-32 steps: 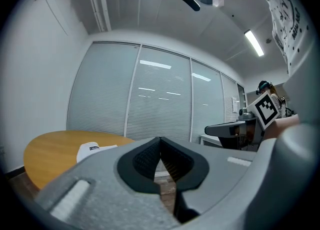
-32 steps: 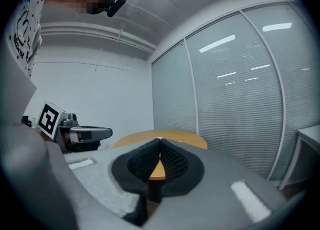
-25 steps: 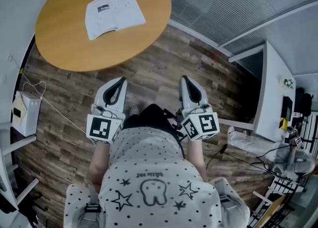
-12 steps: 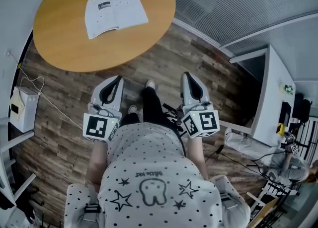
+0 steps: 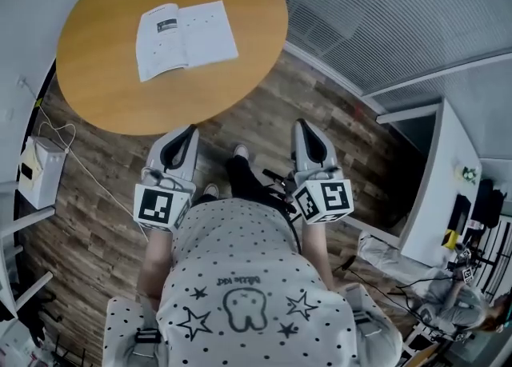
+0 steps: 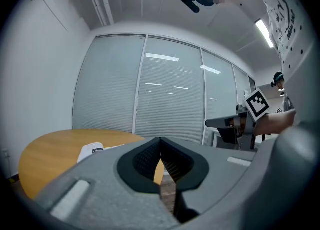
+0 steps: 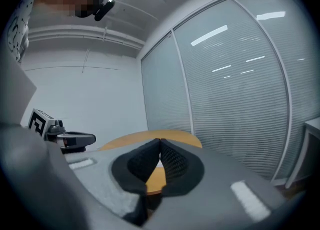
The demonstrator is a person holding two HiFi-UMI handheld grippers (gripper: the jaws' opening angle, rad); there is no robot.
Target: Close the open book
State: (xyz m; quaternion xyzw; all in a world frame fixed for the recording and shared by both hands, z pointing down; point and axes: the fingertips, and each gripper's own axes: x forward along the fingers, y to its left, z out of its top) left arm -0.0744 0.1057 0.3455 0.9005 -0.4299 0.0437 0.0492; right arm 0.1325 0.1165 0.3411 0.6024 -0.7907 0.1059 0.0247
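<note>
head view, and the open book (image 5: 186, 39) lies flat, pages up, on the round wooden table (image 5: 96, 85) at upper left, well apart from both grippers. left gripper (image 5: 190, 130) hangs by the table's near edge over the plank floor (image 5: 264, 117) — jaws pressed together, nothing between them. right gripper (image 5: 302, 125) level beside it — jaws closed too, empty, pointing toward the table.

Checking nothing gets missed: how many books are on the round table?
1: an open book lies flat near the middle of the round wooden table. The table's far edge runs out of frame, so more could hide there.
</note>
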